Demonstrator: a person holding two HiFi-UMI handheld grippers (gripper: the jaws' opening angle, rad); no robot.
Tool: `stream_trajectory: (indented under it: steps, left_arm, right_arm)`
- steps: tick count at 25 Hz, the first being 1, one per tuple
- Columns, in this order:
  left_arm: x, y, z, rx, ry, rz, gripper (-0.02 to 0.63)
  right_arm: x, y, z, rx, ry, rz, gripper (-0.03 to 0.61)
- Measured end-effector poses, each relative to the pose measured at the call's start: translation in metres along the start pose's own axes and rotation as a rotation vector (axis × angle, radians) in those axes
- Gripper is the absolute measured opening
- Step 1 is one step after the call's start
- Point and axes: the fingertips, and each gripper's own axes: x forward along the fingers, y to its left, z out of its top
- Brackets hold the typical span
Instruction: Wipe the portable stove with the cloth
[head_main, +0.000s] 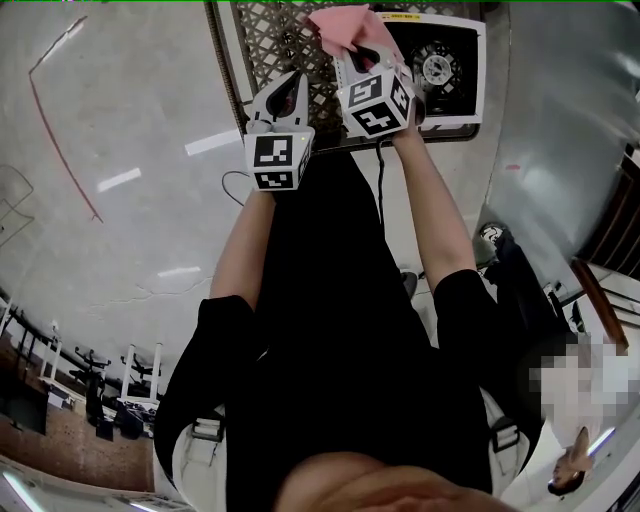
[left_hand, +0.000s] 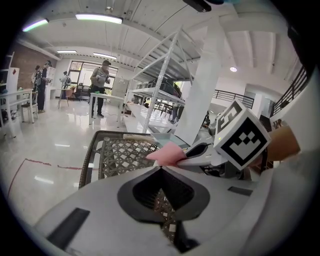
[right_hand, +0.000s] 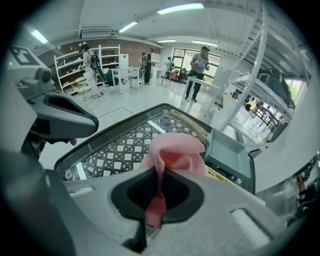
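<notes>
My right gripper (head_main: 362, 52) is shut on a pink cloth (head_main: 343, 24), which bunches up above its jaws (right_hand: 172, 149). It hovers over the left edge of the white portable stove (head_main: 440, 68), whose round burner shows in the head view. In the right gripper view the stove (right_hand: 229, 151) lies just right of the cloth. My left gripper (head_main: 288, 92) is held beside the right one, over the lattice table top (head_main: 262, 35). Its jaws meet with nothing between them (left_hand: 160, 169). From the left gripper view the cloth (left_hand: 166, 152) shows just ahead, pinched by the right gripper (left_hand: 200, 150).
The stove sits on a dark woven lattice table (right_hand: 122, 145) with a raised rim. A black cable (head_main: 380, 190) hangs down by the table edge. Glossy floor (head_main: 120, 150) with a red line surrounds it. People stand far off by shelves (right_hand: 90, 62) and tables (left_hand: 102, 80).
</notes>
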Motion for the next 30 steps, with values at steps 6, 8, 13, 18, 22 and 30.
stream_trajectory:
  steps: [6, 8, 13, 18, 22, 30]
  left_arm:
    - [-0.003, -0.001, -0.002, 0.006, 0.006, -0.011, -0.002]
    - [-0.004, -0.003, -0.004, 0.009, 0.009, -0.015, -0.002]
    - [-0.006, -0.005, -0.011, 0.012, 0.021, -0.021, -0.002]
    - [-0.008, -0.007, -0.017, 0.017, 0.027, -0.027, -0.002]
    - [-0.01, -0.01, -0.019, 0.023, 0.028, -0.035, -0.002]
    - [-0.012, -0.016, -0.025, 0.038, 0.038, -0.056, -0.002]
  right_arm:
    - [-0.006, 0.008, -0.004, 0.017, -0.002, -0.004, 0.009]
    - [-0.008, 0.01, -0.007, 0.025, -0.003, -0.004, 0.009]
    - [-0.011, 0.015, -0.013, 0.039, -0.006, -0.009, 0.009]
    - [-0.015, 0.025, -0.019, 0.053, -0.008, -0.007, 0.009]
    - [-0.02, 0.033, -0.026, 0.074, -0.01, -0.005, 0.009]
    - [-0.029, 0.043, -0.039, 0.111, -0.015, -0.011, 0.009]
